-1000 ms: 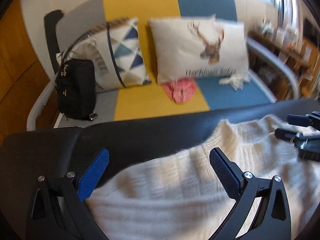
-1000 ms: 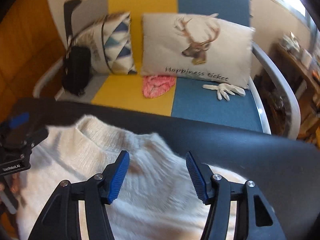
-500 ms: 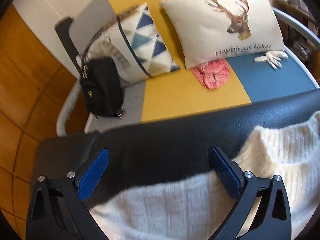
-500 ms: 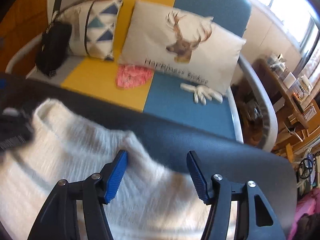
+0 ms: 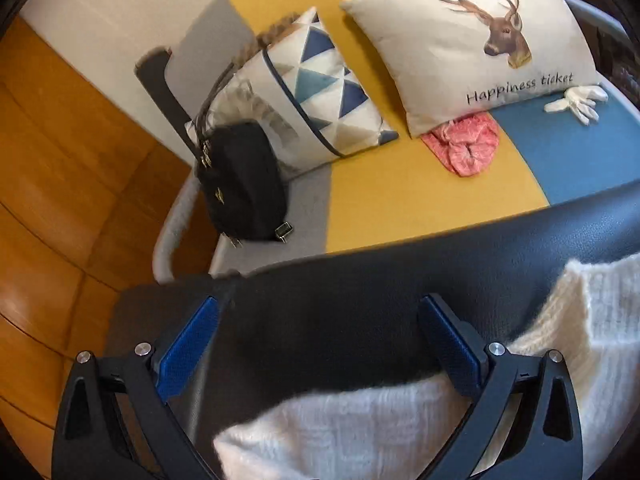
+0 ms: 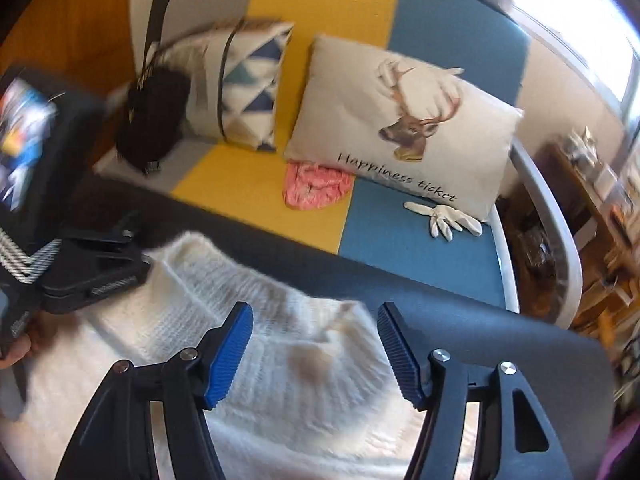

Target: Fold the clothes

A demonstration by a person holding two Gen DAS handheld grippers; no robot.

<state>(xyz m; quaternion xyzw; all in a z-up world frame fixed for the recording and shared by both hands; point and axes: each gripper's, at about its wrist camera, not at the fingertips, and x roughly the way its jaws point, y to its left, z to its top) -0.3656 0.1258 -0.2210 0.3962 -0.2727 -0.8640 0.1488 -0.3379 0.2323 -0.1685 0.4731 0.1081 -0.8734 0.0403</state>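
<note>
Behind the dark surface (image 5: 360, 288) stands a sofa (image 5: 400, 200); both hand-held grippers, left (image 5: 320, 356) and right (image 6: 314, 352), hang open over the white sweater (image 6: 280, 380).

Fuzzy cream knit sweater (image 5: 408, 428) on smooth matt black leather-like tabletop (image 5: 360, 300).

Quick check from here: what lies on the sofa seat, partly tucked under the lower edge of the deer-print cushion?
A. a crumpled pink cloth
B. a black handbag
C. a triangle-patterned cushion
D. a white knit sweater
A: the crumpled pink cloth pokes out from beneath the cream cushion printed with a deer and lettering, while the black handbag leans at the sofa's far end.
</note>
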